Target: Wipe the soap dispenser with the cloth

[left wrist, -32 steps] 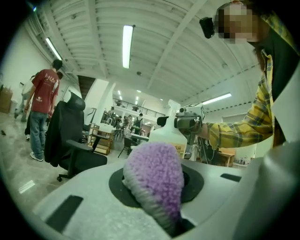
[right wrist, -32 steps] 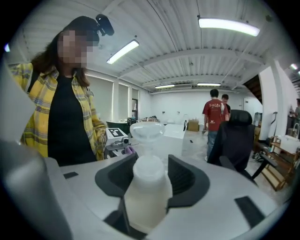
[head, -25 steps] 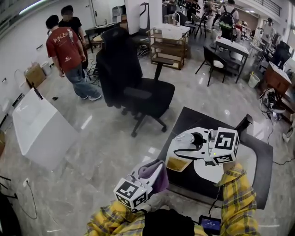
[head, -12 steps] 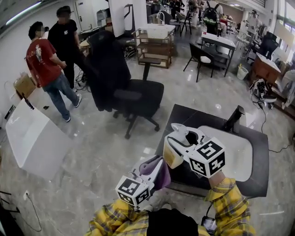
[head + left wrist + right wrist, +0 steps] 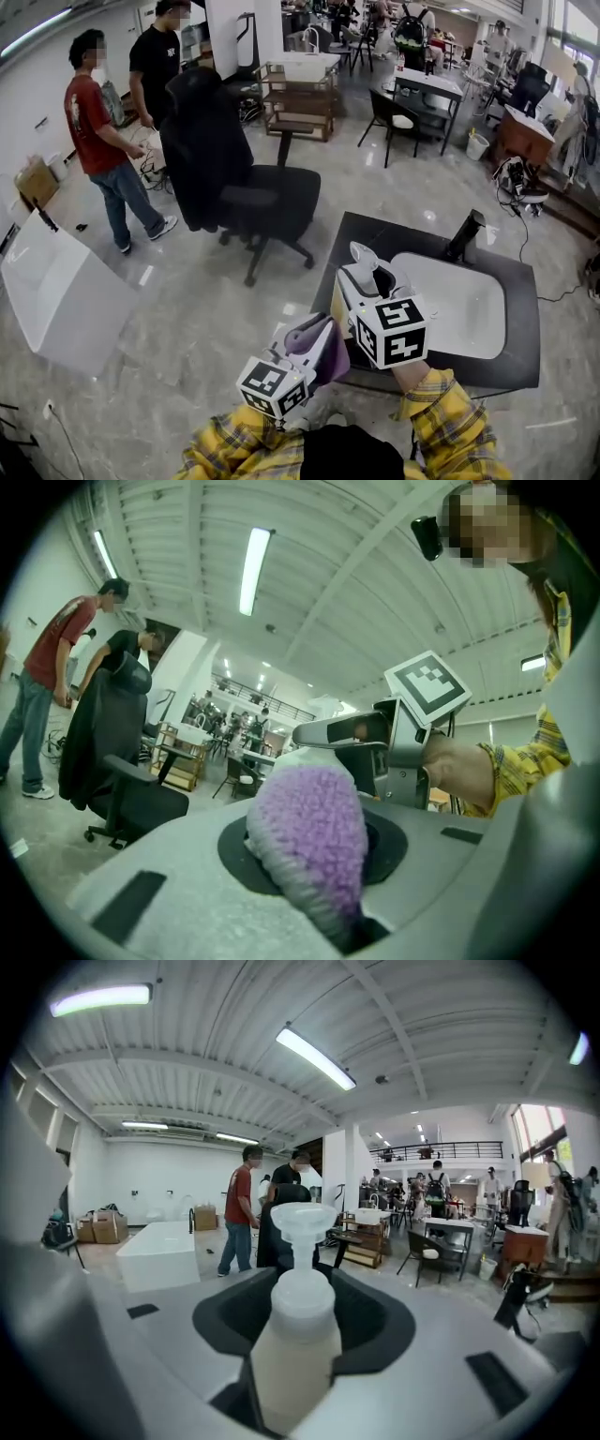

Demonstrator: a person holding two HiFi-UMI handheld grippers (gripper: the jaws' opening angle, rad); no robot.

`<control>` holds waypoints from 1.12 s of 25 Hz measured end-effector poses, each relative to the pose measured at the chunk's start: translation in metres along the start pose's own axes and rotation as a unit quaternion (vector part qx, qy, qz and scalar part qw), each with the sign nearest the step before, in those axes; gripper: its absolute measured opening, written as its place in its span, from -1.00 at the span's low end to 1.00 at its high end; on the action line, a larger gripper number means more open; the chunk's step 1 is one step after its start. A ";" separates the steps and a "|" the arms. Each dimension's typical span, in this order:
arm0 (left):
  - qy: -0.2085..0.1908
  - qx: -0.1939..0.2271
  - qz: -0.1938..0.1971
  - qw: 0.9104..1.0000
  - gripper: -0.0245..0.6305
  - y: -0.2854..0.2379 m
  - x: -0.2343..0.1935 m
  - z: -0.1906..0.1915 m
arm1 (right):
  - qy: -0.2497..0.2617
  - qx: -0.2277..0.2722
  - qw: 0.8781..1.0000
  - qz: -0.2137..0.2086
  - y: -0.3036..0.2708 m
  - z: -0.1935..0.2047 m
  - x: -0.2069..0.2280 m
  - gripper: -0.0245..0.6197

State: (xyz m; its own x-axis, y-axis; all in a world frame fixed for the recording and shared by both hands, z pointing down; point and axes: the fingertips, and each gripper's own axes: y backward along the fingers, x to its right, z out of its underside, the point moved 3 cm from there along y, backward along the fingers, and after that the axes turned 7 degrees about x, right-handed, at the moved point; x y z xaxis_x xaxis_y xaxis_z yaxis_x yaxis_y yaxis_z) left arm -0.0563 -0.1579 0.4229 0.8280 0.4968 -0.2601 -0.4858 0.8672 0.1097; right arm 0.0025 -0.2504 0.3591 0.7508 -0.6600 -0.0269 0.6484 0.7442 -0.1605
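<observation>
My right gripper (image 5: 362, 281) has the soap dispenser (image 5: 292, 1340) by its pale body. The jaws stand fairly wide and press on either side of the bottle, with the white pump head rising clear of them. From the head view I see the bottle held in the air over the near left edge of the dark table (image 5: 375, 234), just left of the white basin (image 5: 459, 305) set into it. My left gripper (image 5: 317, 342) is closed on the purple cloth (image 5: 311, 841), which bulges out from between its jaws. The cloth sits close to the near left side of the dispenser, but I cannot tell whether they touch. Farther off, a black office chair (image 5: 244, 178) stands on the floor, two people (image 5: 103, 141) are at the far left, and a white bathtub (image 5: 56, 291) is at the left.
</observation>
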 end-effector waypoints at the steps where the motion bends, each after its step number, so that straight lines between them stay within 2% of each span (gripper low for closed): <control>1: 0.001 0.001 0.001 1.000 -0.75 0.002 0.000 -0.002 | 0.001 0.003 1.000 -0.014 0.000 0.000 -0.002 -0.38; 2: 0.001 0.003 0.002 1.000 -0.75 0.004 -0.001 -0.003 | 0.003 0.005 0.999 -0.036 0.000 0.001 -0.004 -0.38; 4: 0.002 0.004 0.002 1.000 -0.75 0.008 -0.002 -0.006 | 0.022 0.011 0.995 -0.097 0.002 0.001 -0.008 -0.25; 6: 0.002 0.005 0.001 1.000 -0.75 0.011 -0.002 -0.007 | 0.053 0.015 0.984 -0.168 0.008 0.001 -0.010 -0.20; 10: 0.004 0.008 0.003 1.000 -0.75 0.014 0.000 -0.010 | 0.077 0.003 0.946 -0.314 0.017 0.002 -0.009 -0.18; 13: 0.003 0.009 0.007 1.000 -0.75 0.015 0.006 -0.009 | 0.083 0.003 0.923 -0.375 0.019 0.000 -0.002 -0.18; 19: -0.001 0.007 0.013 1.000 -0.75 0.016 0.014 -0.009 | 0.079 -0.009 0.897 -0.436 0.013 0.000 0.004 -0.20; 21: -0.003 0.008 0.008 1.000 -0.75 0.018 0.011 -0.010 | 0.073 -0.011 0.889 -0.451 0.012 0.001 0.000 -0.39; 22: -0.005 0.008 0.005 1.000 -0.75 0.019 0.009 -0.010 | 0.065 -0.008 0.889 -0.453 0.012 0.001 -0.001 -0.40; 24: -0.007 0.010 -0.003 1.000 -0.75 0.019 0.006 -0.010 | 0.050 0.001 0.896 -0.441 0.013 0.002 0.000 -0.41; 28: -0.006 0.014 -0.015 1.000 -0.75 0.014 -0.001 -0.010 | 0.038 0.013 0.920 -0.390 0.010 0.003 0.001 -0.41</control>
State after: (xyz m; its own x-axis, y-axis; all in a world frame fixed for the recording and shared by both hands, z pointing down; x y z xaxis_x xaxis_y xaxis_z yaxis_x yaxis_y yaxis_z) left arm -0.0663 -0.1466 0.4146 0.8453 0.4714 -0.2516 -0.4537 0.8819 0.1282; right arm 0.0100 -0.2430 0.3603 0.0453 -0.9988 0.0185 0.9897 0.0423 -0.1365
